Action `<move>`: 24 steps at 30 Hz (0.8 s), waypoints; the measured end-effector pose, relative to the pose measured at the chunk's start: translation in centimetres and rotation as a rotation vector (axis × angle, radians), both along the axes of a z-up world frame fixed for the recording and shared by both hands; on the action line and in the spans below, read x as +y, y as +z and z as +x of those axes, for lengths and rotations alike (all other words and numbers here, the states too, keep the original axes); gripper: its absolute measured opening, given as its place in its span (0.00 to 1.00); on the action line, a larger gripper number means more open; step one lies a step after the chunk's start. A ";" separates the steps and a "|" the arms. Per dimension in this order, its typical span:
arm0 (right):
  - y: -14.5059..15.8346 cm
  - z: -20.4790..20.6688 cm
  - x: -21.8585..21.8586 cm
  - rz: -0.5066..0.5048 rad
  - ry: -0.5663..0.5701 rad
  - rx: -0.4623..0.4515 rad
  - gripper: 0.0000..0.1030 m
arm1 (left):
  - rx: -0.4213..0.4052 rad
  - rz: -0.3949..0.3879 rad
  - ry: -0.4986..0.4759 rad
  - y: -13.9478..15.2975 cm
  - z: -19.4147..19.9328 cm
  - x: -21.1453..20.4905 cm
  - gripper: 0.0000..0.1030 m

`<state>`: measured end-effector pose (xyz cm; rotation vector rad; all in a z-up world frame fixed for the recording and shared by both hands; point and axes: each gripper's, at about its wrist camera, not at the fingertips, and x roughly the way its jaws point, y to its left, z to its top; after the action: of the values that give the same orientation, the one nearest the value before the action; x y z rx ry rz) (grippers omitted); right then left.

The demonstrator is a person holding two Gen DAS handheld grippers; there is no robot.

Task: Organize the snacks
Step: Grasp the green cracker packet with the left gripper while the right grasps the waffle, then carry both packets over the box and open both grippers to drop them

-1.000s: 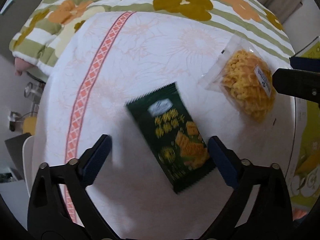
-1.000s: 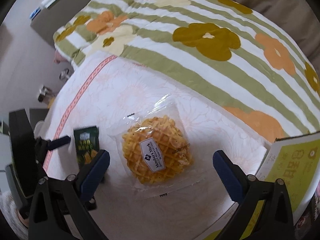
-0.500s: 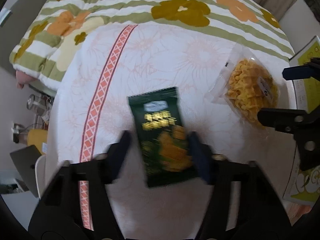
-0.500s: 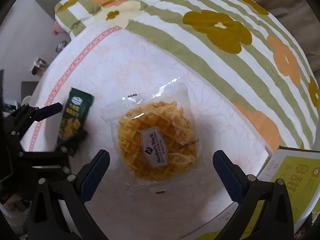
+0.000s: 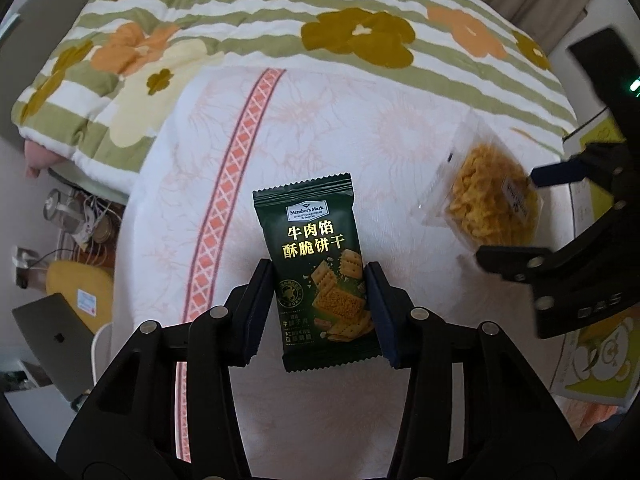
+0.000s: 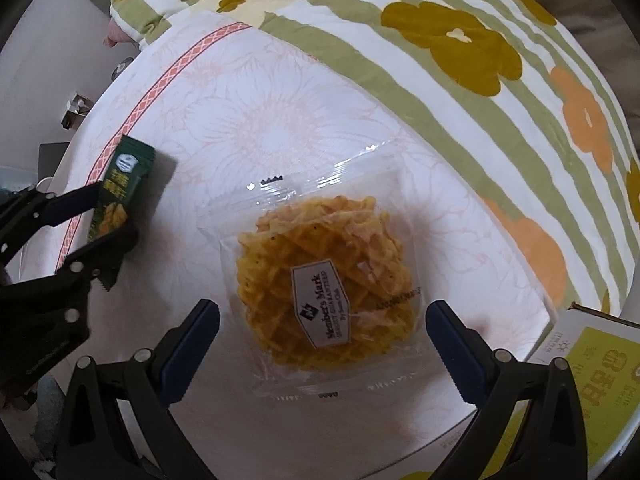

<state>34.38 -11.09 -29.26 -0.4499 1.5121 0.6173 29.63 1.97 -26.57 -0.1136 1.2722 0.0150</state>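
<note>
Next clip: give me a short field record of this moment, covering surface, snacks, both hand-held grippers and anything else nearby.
surface: white floral sheet with a salmon lattice stripe
snack 1: dark green foil biscuit packet, clamped at its side edges
snack 2: clear plastic bag of golden waffle crisps, lying flat on the sheet
left hand-held gripper: shut on the green packet
right hand-held gripper: open, jaws straddling the waffle bag, not touching
nearby: green-striped flowered quilt; yellow-green printed box at the sheet's edge
</note>
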 end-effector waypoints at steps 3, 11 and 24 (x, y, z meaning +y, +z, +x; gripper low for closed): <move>-0.3 -0.1 0.3 -0.029 0.000 -0.028 0.96 | -0.014 -0.008 -0.001 0.7 0.1 0.4 0.41; -0.9 -0.6 0.6 -0.077 0.027 -0.123 0.92 | -0.051 -0.029 -0.022 2.2 -0.2 1.3 0.41; 4.6 -2.1 -0.4 0.060 -0.123 -0.198 0.72 | -0.129 -0.055 -0.104 6.2 -0.6 1.6 0.41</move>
<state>32.27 -11.48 -24.68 -0.3582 1.3186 0.5051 29.06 3.60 -20.36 -0.0947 1.1483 -0.1152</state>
